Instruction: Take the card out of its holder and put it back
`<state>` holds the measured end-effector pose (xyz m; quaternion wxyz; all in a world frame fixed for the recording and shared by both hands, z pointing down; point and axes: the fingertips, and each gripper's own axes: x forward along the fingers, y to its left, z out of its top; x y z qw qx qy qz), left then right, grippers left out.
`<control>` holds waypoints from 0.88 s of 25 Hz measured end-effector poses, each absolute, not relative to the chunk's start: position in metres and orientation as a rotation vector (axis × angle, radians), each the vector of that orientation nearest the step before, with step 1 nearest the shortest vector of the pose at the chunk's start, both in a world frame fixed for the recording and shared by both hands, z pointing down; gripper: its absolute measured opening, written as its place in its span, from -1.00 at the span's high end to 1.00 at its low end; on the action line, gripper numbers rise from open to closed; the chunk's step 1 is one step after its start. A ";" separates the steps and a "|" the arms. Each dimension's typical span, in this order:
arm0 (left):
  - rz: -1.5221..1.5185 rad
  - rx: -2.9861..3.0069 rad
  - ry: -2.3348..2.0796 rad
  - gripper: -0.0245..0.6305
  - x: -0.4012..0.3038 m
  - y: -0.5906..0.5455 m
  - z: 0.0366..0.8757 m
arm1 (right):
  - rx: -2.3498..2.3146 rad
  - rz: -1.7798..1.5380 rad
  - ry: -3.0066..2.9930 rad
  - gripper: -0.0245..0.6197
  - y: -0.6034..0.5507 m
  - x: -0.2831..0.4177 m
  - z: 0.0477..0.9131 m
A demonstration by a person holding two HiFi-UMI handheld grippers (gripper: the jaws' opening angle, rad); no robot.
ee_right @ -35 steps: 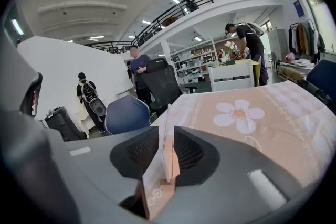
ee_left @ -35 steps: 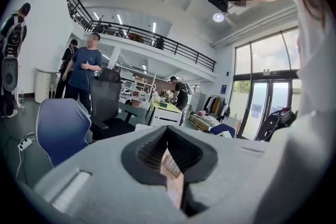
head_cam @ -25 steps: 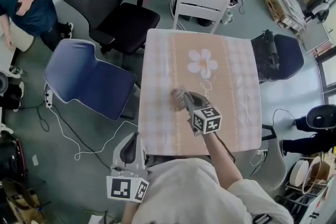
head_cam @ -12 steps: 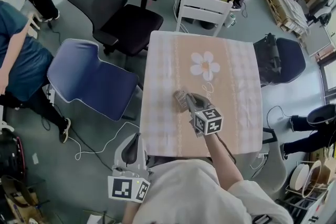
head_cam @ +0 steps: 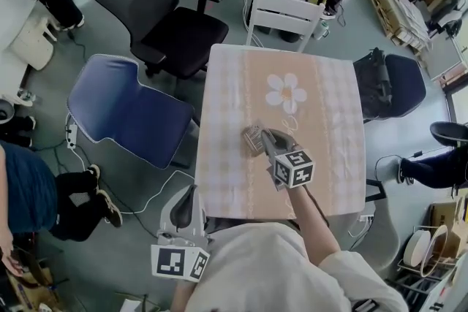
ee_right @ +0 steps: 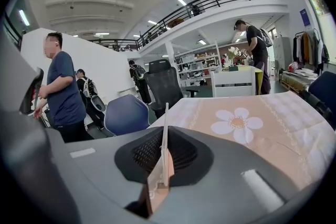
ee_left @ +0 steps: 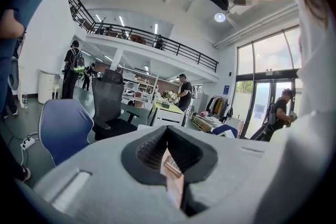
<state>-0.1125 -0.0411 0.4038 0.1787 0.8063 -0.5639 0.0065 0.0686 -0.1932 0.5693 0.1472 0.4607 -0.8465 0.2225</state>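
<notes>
While I keep both tools clenched: left gripper [ee_left: 168, 137] pinches card [ee_left: 174, 178], off table's near-left corner. Right gripper [head_cam: 265, 140] clamps holder [head_cam: 252, 139] over middle of table [head_cam: 333, 179]; contact with cloth unclear. Card looks thin, light, stiff, slick; I judge short-edge grip best, leaving most length free for slot. Open air between grippers; table's near edge and blue chair [head_cam: 124, 109] at left to avoid.

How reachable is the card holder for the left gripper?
Probably yes: left gripper, shut on the card, hangs beside the table; nothing stands between it and the card holder that the right gripper pinches.
</notes>
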 end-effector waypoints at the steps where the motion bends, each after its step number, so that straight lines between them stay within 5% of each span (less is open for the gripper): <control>1: 0.019 2.280 -1.594 0.93 -0.112 -0.041 0.404 | 1.329 0.638 -2.441 0.88 -0.193 0.069 0.566; 22: 0.018 2.342 -1.546 0.93 -0.098 -0.036 0.398 | 1.502 0.427 -2.683 0.88 -0.176 0.095 0.422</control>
